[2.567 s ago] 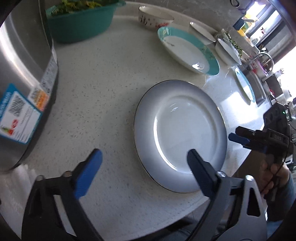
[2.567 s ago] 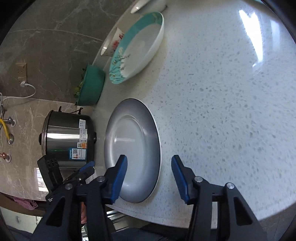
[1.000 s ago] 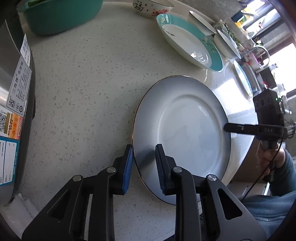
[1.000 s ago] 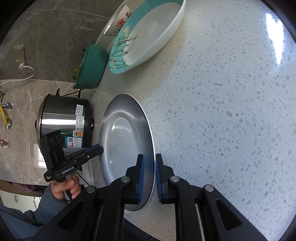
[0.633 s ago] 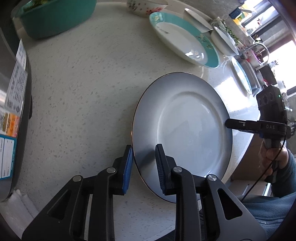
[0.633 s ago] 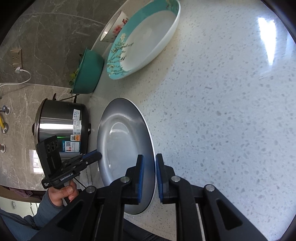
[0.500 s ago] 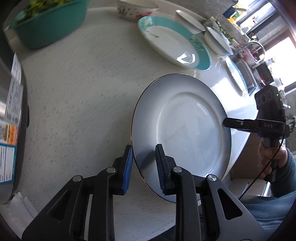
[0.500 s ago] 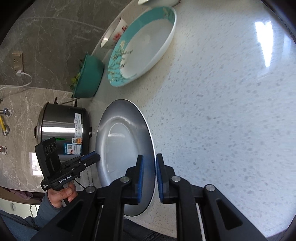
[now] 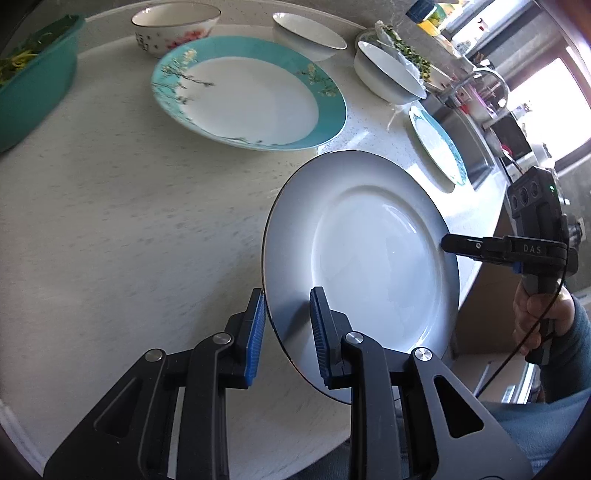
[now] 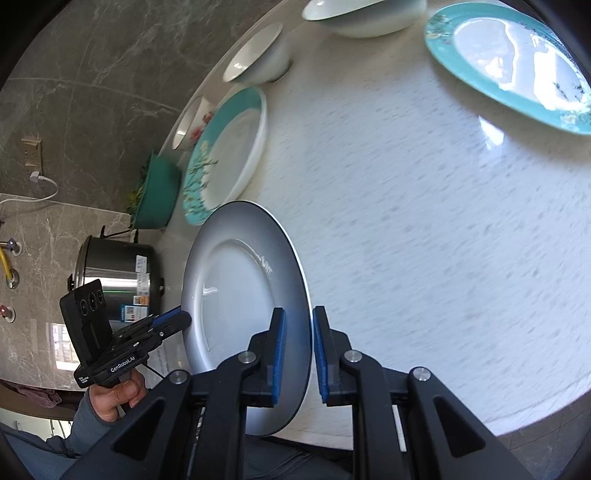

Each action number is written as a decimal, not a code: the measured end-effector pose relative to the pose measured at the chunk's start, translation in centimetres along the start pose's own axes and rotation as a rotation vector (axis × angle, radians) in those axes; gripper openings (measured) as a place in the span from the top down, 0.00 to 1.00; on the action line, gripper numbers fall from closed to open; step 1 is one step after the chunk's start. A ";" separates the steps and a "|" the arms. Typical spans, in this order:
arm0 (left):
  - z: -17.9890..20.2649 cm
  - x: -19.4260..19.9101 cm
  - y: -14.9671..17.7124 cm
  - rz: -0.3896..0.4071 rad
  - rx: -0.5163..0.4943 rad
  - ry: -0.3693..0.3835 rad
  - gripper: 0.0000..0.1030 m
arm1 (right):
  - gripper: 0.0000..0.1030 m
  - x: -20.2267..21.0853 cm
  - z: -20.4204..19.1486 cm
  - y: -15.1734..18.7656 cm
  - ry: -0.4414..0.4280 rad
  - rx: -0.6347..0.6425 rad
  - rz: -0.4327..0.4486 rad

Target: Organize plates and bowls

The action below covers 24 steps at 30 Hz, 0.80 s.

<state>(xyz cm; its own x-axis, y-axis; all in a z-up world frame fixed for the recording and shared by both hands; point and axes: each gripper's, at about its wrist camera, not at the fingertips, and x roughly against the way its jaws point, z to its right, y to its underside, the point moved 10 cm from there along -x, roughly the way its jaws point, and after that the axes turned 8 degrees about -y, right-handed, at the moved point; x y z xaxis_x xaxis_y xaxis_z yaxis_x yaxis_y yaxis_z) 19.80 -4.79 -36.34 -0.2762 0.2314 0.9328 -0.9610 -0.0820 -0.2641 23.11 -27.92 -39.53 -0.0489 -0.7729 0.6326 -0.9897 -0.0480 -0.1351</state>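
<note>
A large white plate with a grey rim (image 9: 369,258) (image 10: 240,295) hangs tilted above the speckled counter (image 9: 129,221), held by both grippers. My left gripper (image 9: 286,295) is shut on its near rim, and in the right wrist view the left gripper (image 10: 181,319) meets the plate's far edge. My right gripper (image 10: 298,314) is shut on the opposite rim; in the left wrist view the right gripper (image 9: 447,243) touches the plate's right edge. A deep teal-rimmed plate (image 9: 251,103) (image 10: 225,147) lies just beyond.
At the back stand a floral bowl (image 9: 173,26) and two white bowls (image 9: 310,31) (image 9: 388,74). A smaller teal plate (image 9: 437,142) (image 10: 517,62) lies near the sink (image 9: 476,147). A green basin (image 9: 33,85) and a steel cooker (image 10: 118,273) are on the left.
Both grippers have carried the plate up and along the counter toward the teal-rimmed plate. The cooker has slid out of the left wrist view, and the bowls have come closer.
</note>
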 end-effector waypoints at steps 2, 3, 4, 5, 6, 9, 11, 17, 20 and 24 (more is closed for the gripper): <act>0.4 -1.1 -0.2 -0.004 0.012 -0.011 0.79 | 0.83 0.0 1.0 -0.5 0.006 0.005 -0.013; 0.6 -1.6 -0.4 -0.004 0.017 -0.015 0.79 | 0.83 0.0 1.5 -0.7 0.007 0.006 -0.020; 0.9 -2.1 -0.6 -0.003 0.022 -0.018 0.79 | 0.83 0.1 2.0 -1.0 0.006 0.005 -0.023; 1.3 -2.5 -0.9 -0.004 0.028 -0.021 0.79 | 0.83 0.2 2.6 -1.4 0.006 0.003 -0.025; 1.6 -2.9 -1.0 -0.006 0.034 -0.023 0.79 | 0.83 0.4 3.1 -1.7 0.006 0.005 -0.026; 2.4 -4.0 -1.8 -0.003 0.037 -0.036 0.79 | 0.83 0.7 3.8 -2.7 0.017 0.023 -0.032; 2.5 -4.8 -2.2 -0.004 0.051 -0.043 0.79 | 0.83 0.7 4.1 -3.4 0.019 0.032 -0.035; 2.7 -6.0 -3.3 0.016 0.071 -0.065 0.78 | 0.83 0.5 5.0 -4.7 0.023 0.065 -0.054; 3.3 -6.1 -3.6 0.027 0.055 -0.088 0.68 | 0.83 0.6 5.1 -4.7 0.012 0.078 -0.061; 4.7 -6.1 -3.2 0.068 0.050 -0.095 0.43 | 0.82 0.7 5.0 -4.6 0.022 0.125 -0.069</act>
<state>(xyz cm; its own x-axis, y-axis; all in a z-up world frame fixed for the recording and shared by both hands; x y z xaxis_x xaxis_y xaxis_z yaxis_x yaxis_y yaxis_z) 24.60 -10.52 -40.03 -0.3356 0.1307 0.9329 -0.9375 -0.1430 -0.3172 28.30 -31.40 -42.31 0.0144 -0.7507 0.6604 -0.9664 -0.1799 -0.1834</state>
